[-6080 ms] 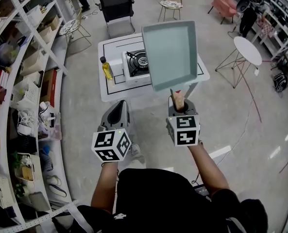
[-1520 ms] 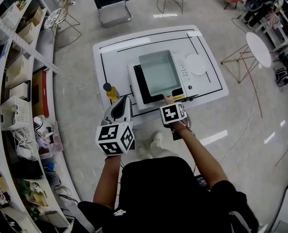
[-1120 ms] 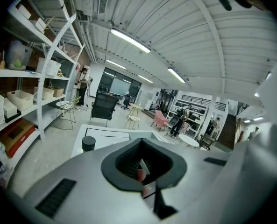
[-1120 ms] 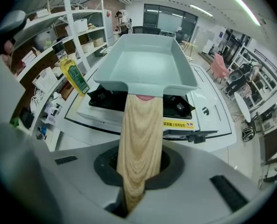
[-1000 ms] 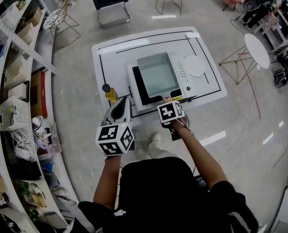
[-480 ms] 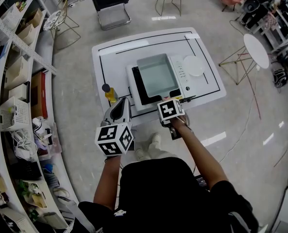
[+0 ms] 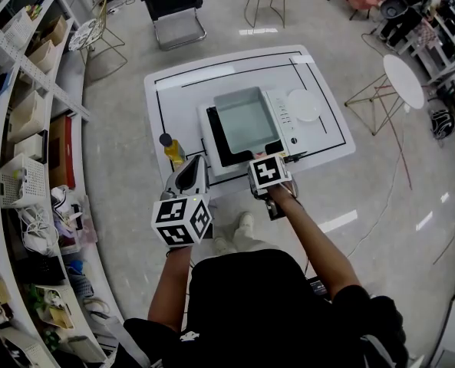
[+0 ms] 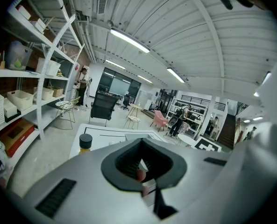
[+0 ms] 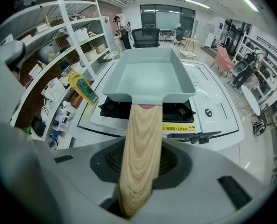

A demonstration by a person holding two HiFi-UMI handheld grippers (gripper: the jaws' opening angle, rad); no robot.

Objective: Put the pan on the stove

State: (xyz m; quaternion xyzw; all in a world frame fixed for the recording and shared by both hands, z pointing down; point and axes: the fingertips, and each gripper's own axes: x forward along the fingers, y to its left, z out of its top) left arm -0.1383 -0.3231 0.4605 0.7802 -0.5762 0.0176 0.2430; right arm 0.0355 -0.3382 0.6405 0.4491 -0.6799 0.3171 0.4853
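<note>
Right gripper: jaws have just been opening and now stand partway apart. The wooden handle runs straight down the middle between them. A dark gap shows on each side of it, so the pads aren't pressing on it. The gripper is tipped steeply down.

The pan is pale grey-green, rectangular and empty. It sits directly ahead of the right jaws, flat on the stove, with its handle end pointing back into the jaws. The stove's black top shows past the pan's near edge and on the side to the left of the jaws. The white control panel is to the right of the jaws.

The stove stands on the white surface with black border lines. A yellow bottle with a black cap is on the same surface, left of the right jaws and just off the stove's corner. A white plate lies ahead and to the right, beside the stove.

Left gripper: jaws look closed together at the tips, with nothing gripped. It is held off the near edge of the surface at a slight downward tilt. The bottle is ahead and to the left of its jaws, and the pan is ahead and to the right.
</note>
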